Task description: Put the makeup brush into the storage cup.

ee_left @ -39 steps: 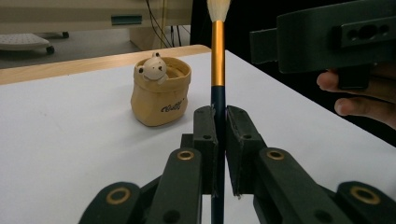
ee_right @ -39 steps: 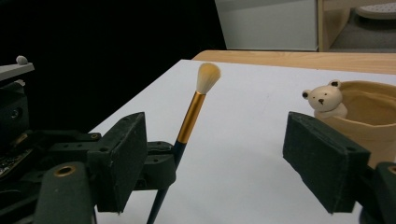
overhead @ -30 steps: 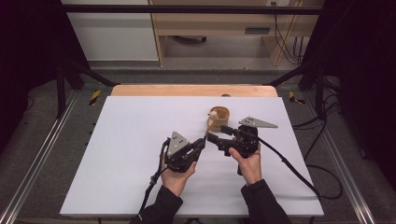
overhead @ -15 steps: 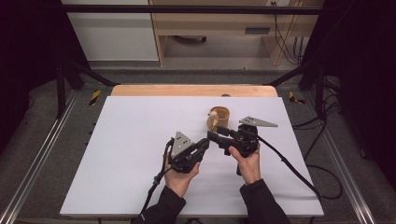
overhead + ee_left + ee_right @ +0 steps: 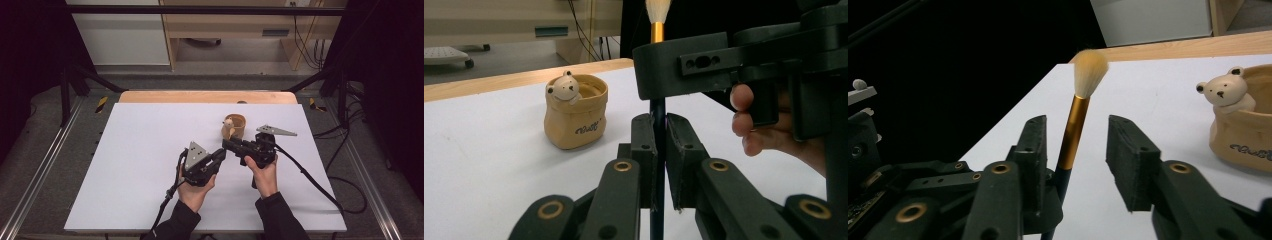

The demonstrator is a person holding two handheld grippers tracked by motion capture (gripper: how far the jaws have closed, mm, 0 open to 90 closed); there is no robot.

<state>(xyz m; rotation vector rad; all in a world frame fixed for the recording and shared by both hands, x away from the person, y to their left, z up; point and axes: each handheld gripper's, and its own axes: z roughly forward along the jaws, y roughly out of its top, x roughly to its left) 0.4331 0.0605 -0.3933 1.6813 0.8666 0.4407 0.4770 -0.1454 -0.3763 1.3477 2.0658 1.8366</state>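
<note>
While the high view gives only the layout, with the left gripper (image 5: 219, 156) and right gripper (image 5: 227, 144) meeting nose to nose just right of the worktop's (image 5: 150, 150) centre, the two gripper views supply the detail. In the left gripper view its fingers (image 5: 644, 145) are clamped together on the dark lower handle of a makeup brush (image 5: 658, 125), which stands upright; the gold collar and pale bristles rise at 12 o'clock behind the body of the right gripper (image 5: 724, 60), whose holding hand (image 5: 769, 130) shows at 3 o'clock. The right gripper view shows what the other cannot: its own fingers (image 5: 1035, 150) stand apart on either side of the brush (image 5: 1075, 125), the left one close to the gold collar and the right one clear of it; these fingers have just been closing. A tan pot with a small bear on its rim (image 5: 234, 126) stands at 12 o'clock from the grippers in the high view, near them but apart. The worktop is white with a wooden strip along its far edge (image 5: 207, 96). Beyond it lie a grey floor (image 5: 225, 55), pale cabinets and hanging cables; black curtains flank both sides.
</note>
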